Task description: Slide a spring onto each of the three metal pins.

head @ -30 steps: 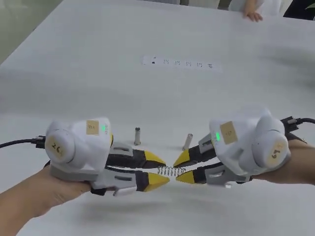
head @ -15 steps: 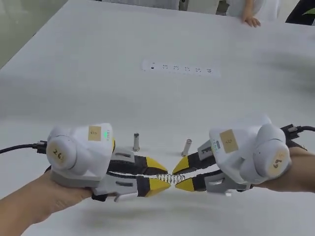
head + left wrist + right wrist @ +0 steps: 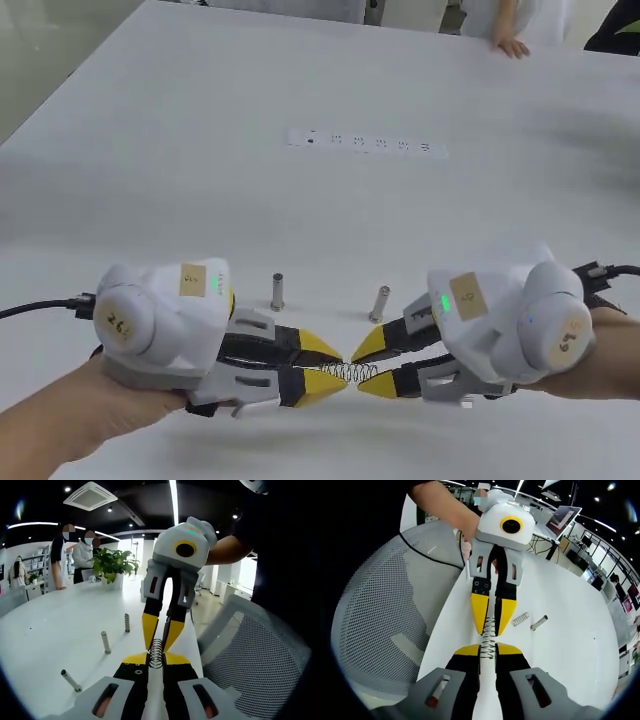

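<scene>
A thin wire spring (image 3: 348, 373) hangs clear of the bench (image 3: 200, 150), low and centre in the head view. It lies level with its coils open, one end in the jaws of the left gripper (image 3: 337, 367) and the other in those of the right gripper (image 3: 358, 370). Just above it stand two short silver pins, an upright pin (image 3: 277, 291) left of centre and a leaning pin (image 3: 380, 302) to its right, set apart. In the right gripper view a second spring (image 3: 520, 619) lies loose right of centre, just beside a pin (image 3: 538, 623).
</scene>
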